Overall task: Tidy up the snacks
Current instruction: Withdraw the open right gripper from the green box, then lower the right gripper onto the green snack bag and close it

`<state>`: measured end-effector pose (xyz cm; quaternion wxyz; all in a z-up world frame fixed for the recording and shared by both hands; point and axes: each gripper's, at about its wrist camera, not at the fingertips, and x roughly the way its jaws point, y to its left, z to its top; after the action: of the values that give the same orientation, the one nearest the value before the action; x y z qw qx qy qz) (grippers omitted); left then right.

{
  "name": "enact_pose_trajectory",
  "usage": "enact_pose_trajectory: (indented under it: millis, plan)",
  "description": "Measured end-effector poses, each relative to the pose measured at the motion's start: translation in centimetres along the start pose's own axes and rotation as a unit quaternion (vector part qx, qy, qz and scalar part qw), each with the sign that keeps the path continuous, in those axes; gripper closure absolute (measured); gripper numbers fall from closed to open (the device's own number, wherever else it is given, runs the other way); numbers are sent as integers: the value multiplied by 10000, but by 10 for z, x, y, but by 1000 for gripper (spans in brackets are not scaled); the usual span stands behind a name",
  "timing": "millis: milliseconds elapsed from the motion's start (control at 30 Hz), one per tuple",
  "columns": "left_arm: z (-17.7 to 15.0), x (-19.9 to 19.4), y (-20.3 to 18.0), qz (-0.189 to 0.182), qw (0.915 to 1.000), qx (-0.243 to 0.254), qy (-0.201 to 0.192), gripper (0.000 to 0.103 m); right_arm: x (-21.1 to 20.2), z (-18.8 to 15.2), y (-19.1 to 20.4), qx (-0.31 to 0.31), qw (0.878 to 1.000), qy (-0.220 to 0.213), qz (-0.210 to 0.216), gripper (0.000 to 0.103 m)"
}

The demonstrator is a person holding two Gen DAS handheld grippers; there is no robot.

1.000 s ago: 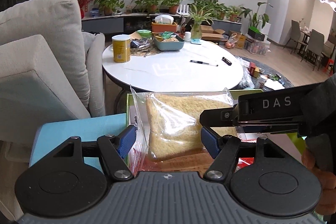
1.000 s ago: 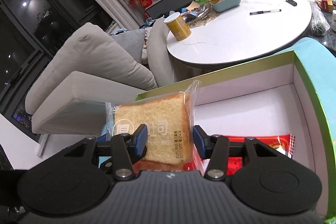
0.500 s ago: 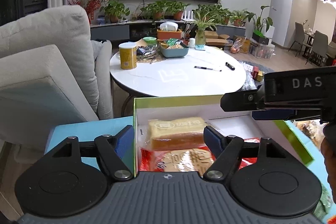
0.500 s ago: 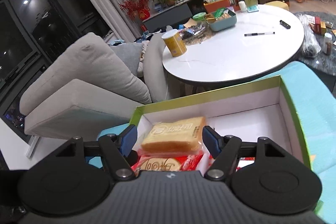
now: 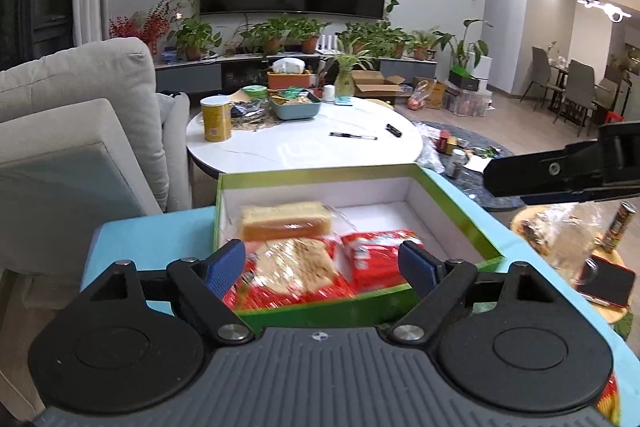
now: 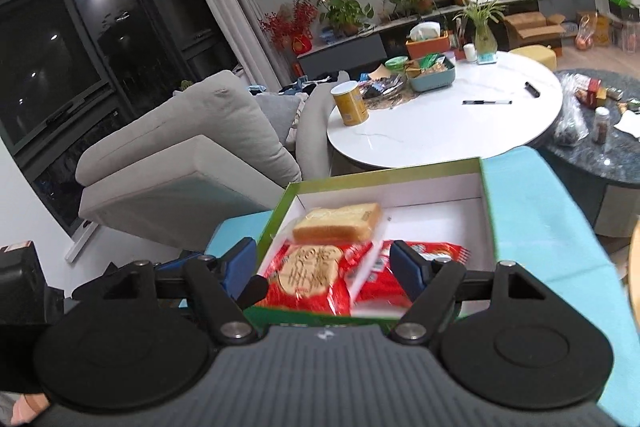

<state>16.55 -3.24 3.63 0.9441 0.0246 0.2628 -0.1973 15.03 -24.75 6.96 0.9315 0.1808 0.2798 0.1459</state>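
A green-rimmed box (image 5: 316, 173) (image 6: 384, 179) with a white inside sits on a light blue surface (image 5: 152, 239). A bagged bread slice (image 5: 286, 225) (image 6: 338, 223) lies flat at its back left. In front of it lie a red pack with a round cake (image 5: 294, 265) (image 6: 310, 277) and another red pack (image 5: 380, 251) (image 6: 424, 255). My left gripper (image 5: 322, 265) is open and empty above the box's near edge. My right gripper (image 6: 322, 265) is open and empty, also over the near edge; its body (image 5: 560, 171) shows at the right in the left wrist view.
A white round table (image 5: 304, 147) (image 6: 440, 123) behind the box holds a yellow can (image 5: 216, 119), a teal tray (image 5: 295, 105) and a pen (image 5: 352, 135). A grey sofa (image 5: 80, 131) stands left. A small side table with a bagged snack (image 5: 560, 231) and a phone (image 5: 604, 281) is right.
Both grippers held the bagged bread upright a second ago. They let it go; it now lies flat in the box. Both grippers opened and drew back and up.
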Motion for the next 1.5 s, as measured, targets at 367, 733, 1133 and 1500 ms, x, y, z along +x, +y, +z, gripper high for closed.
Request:
enact_pose_trajectory:
  millis: [367,733,1133,1500]
  plan:
    - [-28,-31,-60,-566,9978,335,66,21,-47,-35,-36,221,9993,-91,-295,26]
    - [-53,-16,-123,-1059,9910,644,510,21,-62,-68,-85,634,9970,4,-438,26]
    - [-63,16,-162,-1423,9833,675,911,23,-58,-85,-122,943,9948,94,-367,26]
    - [-72,50,-172,-1381,9792,545,1384,24,-44,-92,-135,1112,9932,256,-238,26]
